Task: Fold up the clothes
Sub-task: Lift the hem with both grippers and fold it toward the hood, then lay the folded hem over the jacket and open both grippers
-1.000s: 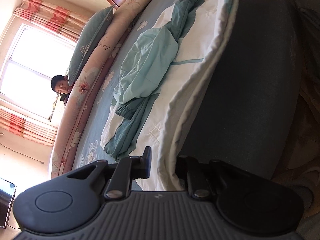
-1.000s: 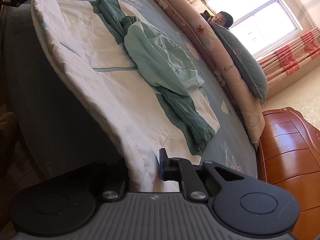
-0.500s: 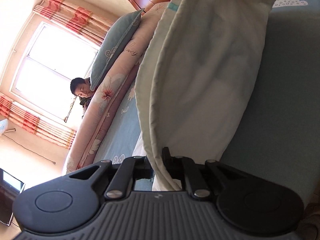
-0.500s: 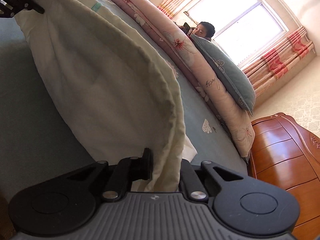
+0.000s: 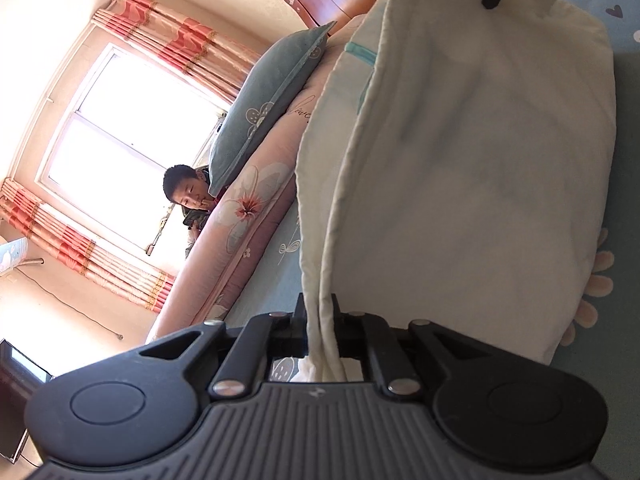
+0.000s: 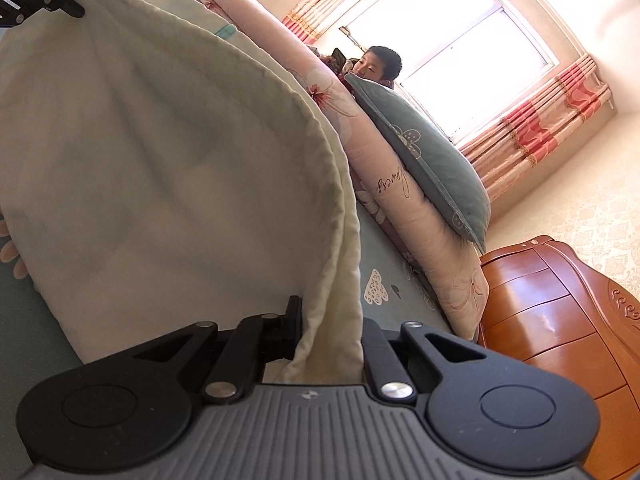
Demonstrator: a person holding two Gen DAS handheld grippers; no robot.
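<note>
A cream-white garment is shown lifted above the bed, stretched between two claws. The left claw is clenched on one corner of the hem, with doubled fabric pinched between its fingers; the right claw is clenched on the opposite corner in the same way. Each claw is also seen from the other's camera, at the far top edge of the cloth.

The garment is judged to be light, soft and slightly padded: it sags in a broad curve between the two grips, and shallow wrinkles are formed across its face. No stiffness is expected, so any unsupported part is likely to droop or fold by itself. The stitched edge, seen as a thicker rim, is judged the best place for holding, since the seam resists slipping better than the smooth middle. A teal tag is visible near the far border.

Behind the bed, a rolled floral quilt, a grey-green pillow, a wooden headboard, a curtained window and a person are seen.
</note>
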